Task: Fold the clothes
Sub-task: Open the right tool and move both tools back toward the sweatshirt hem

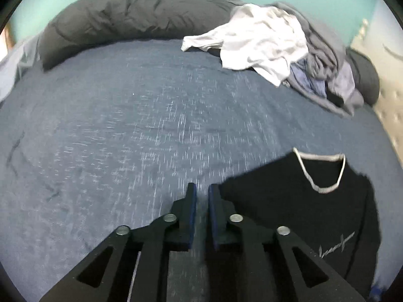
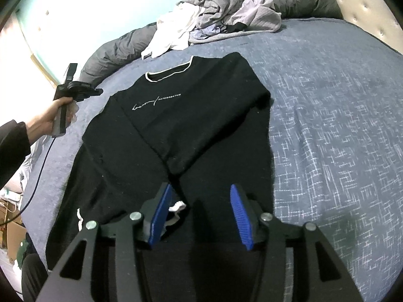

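Holding my left gripper (image 1: 202, 188) over the blue bedspread (image 1: 126, 125), I see its jaws nearly together with a thin gap and nothing between them; my left hand (image 2: 59, 115) grips its handle beside the shirt's sleeve. The black shirt (image 2: 186, 125) lies face up in the middle of the bed, white-trimmed collar away from me. My right gripper (image 2: 200, 191) hangs over its lower part, jaws about half apart, pressing on nothing. A clothes pile (image 2: 221, 22) sits at the far edge against a grey duvet (image 1: 126, 22).
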The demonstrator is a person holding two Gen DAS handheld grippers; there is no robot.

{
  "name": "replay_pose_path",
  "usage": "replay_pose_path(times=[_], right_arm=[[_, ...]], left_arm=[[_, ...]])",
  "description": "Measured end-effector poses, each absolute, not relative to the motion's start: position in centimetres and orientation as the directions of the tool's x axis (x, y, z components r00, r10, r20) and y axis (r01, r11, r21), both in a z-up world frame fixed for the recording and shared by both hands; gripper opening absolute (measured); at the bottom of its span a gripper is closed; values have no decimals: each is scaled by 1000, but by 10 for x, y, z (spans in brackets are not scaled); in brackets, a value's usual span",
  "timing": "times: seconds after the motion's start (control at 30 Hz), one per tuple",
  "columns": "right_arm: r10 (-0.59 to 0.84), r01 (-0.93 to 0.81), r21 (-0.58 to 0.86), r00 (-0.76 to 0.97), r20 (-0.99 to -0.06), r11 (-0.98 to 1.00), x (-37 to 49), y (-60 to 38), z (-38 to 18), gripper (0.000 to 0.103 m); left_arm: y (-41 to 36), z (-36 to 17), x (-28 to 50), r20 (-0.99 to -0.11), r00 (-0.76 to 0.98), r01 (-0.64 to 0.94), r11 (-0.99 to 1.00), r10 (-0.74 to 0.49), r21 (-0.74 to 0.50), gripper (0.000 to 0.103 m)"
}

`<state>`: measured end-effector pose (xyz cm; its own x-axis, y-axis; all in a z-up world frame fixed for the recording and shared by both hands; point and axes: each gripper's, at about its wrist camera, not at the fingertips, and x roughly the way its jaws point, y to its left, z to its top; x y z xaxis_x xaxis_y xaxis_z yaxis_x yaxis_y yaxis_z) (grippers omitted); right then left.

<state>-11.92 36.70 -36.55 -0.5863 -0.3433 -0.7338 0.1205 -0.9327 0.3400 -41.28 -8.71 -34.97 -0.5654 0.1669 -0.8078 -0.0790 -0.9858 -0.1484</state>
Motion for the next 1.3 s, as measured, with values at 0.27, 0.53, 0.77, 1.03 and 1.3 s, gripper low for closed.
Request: replay_pose_path(times=[0.27, 0.53, 0.77, 1.03, 1.3], right_arm=[[-349, 124, 347, -596, -723, -930, -118, 368, -363, 50], [-363, 136, 355, -593, -719, -925, -116, 365, -360, 50], [-360, 165, 326, -569, -740, -931, -115, 347, -359, 51], [-335, 220, 256, -510, -792, -941, -118, 316, -363, 51], [-287, 190, 225, -426, -858, -956, -113, 321, -387, 47]], left_arm=[[-67, -363, -361, -837, -506, -138, -977, 209, -161, 23], [-75, -369, -283, -848, -486, -142, -976, 212, -162, 31], [-91, -367, -217, -853, -465, -144, -971, 237, -191, 34], [-113, -362, -161, -859, -447, -128, -968, 250, -216, 35], [-123, -354, -118, -846, -449, -150, -957, 288, -247, 40]])
